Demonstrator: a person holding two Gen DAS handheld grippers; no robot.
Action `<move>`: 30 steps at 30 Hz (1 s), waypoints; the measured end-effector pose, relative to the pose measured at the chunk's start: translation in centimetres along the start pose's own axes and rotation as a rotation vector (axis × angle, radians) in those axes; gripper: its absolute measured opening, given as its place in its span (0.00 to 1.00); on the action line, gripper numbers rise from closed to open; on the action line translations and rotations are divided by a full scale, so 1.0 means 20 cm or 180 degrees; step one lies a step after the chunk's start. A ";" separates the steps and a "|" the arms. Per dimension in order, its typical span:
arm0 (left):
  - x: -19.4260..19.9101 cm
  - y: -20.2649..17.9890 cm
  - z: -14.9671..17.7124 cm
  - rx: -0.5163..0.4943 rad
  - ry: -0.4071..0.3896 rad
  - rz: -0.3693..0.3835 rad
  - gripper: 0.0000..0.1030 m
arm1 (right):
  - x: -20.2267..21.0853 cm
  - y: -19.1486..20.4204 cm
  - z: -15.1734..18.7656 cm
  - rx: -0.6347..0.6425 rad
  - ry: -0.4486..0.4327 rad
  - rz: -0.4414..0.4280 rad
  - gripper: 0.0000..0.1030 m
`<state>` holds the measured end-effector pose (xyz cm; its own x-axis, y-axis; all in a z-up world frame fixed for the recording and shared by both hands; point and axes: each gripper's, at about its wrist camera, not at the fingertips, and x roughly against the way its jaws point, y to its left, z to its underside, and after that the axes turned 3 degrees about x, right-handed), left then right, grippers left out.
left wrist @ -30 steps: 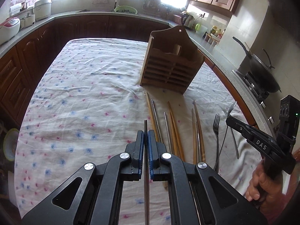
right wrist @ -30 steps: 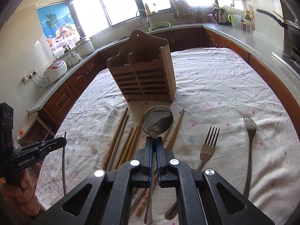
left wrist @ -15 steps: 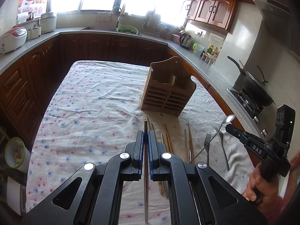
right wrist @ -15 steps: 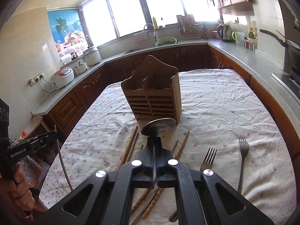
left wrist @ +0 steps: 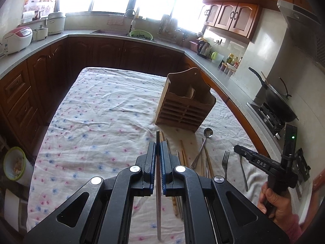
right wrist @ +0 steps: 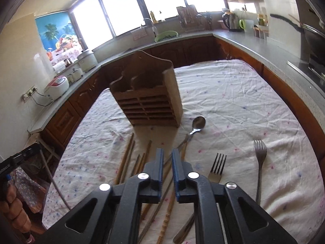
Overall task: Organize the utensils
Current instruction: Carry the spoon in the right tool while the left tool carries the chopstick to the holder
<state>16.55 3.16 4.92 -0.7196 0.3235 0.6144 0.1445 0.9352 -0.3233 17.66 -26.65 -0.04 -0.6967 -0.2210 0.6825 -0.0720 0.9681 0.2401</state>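
A wooden utensil holder [left wrist: 185, 99] [right wrist: 150, 99] stands upright on the flowered tablecloth [left wrist: 97, 122]. My left gripper [left wrist: 158, 148] is shut on a metal chopstick [left wrist: 158, 193] and holds it high above the table. My right gripper [right wrist: 167, 156] is open and empty, above the loose wooden and metal chopsticks [right wrist: 128, 158]. A metal spoon [right wrist: 197, 125] [left wrist: 206, 136] lies on the cloth just right of the holder. Two forks [right wrist: 217, 166] [right wrist: 260, 158] lie to the right. The right gripper also shows in the left wrist view [left wrist: 238, 148].
Dark wood counters wrap around the table, with rice cookers [left wrist: 17, 39], a sink [left wrist: 140, 34], a kettle [left wrist: 204, 47] and a wok [left wrist: 278, 103] on the stove at right. A green-rimmed bowl [left wrist: 15, 162] sits low beside the table's left edge.
My right gripper has opened and let go of the spoon, which now lies on the cloth by the holder. Both grippers have risen higher above the table.
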 end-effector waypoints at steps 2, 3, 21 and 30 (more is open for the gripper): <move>-0.01 0.02 -0.02 0.0049 0.0010 0.0025 0.03 | -0.08 -0.05 0.00 -0.0052 0.0059 0.0017 0.30; -0.02 0.02 -0.03 0.0076 0.0008 0.0040 0.03 | -0.12 -0.07 0.00 -0.0080 0.0101 0.0047 0.31; -0.11 0.08 -0.21 0.0200 -0.0071 0.0098 0.03 | -0.75 -0.37 -0.24 -0.0326 0.0467 0.0138 0.15; -0.10 0.07 -0.22 0.0215 -0.0103 0.0143 0.03 | -0.51 -0.30 -0.25 -0.0120 0.0091 0.0066 0.02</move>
<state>21.15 4.50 6.38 -0.7351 0.3593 0.5749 0.1318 0.9076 -0.3986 28.67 -30.75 -5.01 -0.6771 -0.2049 0.7068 -0.0306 0.9675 0.2512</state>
